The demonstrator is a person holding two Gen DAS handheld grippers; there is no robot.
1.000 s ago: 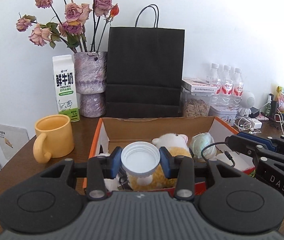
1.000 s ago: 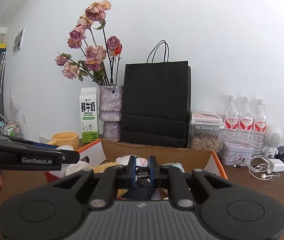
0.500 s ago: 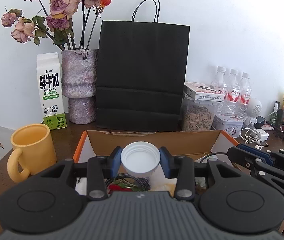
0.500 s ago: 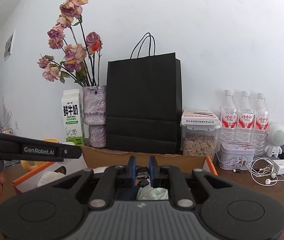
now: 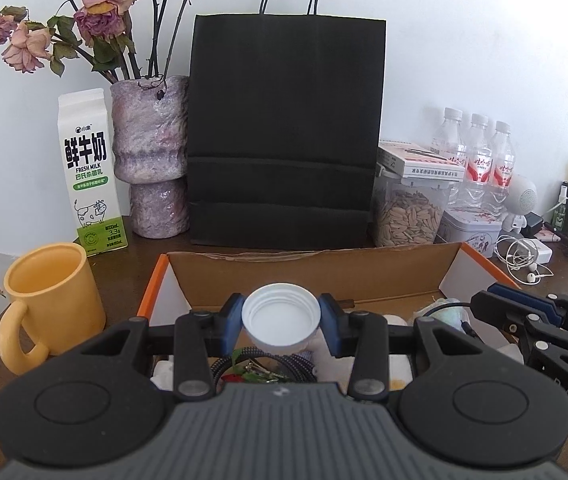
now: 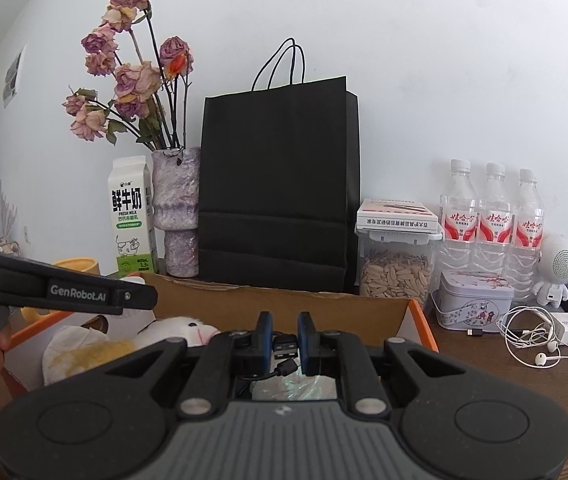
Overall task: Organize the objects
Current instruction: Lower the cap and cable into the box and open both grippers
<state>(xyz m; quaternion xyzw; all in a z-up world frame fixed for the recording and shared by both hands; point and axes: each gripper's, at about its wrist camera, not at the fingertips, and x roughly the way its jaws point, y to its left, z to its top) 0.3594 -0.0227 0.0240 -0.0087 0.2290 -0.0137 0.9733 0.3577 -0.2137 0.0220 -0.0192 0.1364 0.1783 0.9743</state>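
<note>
My left gripper (image 5: 281,315) is shut on a white screw cap (image 5: 280,338), its open side facing the camera, held above the open cardboard box (image 5: 312,272) with orange edges. In the right wrist view my right gripper (image 6: 284,334) is shut on the USB plug (image 6: 284,347) of a black cable, also over the box (image 6: 284,304). A white plush toy (image 6: 180,328) and crumpled paper lie inside the box. The right gripper's fingers (image 5: 524,312) reach in from the right in the left wrist view. A hand holds the left gripper's body (image 6: 84,294) at the left.
A yellow mug (image 5: 50,292) stands left of the box. Behind it along the wall are a milk carton (image 5: 90,172), a vase (image 5: 152,152) of dried roses, a black paper bag (image 5: 284,132), a seed jar (image 5: 408,216), a tin (image 5: 470,226), three water bottles (image 5: 476,160) and earphones (image 5: 524,256).
Both grippers have moved forward over the box toward the wall, each keeping its hold. The bag and vase loom larger, and most of the box contents have slipped under the grippers.
</note>
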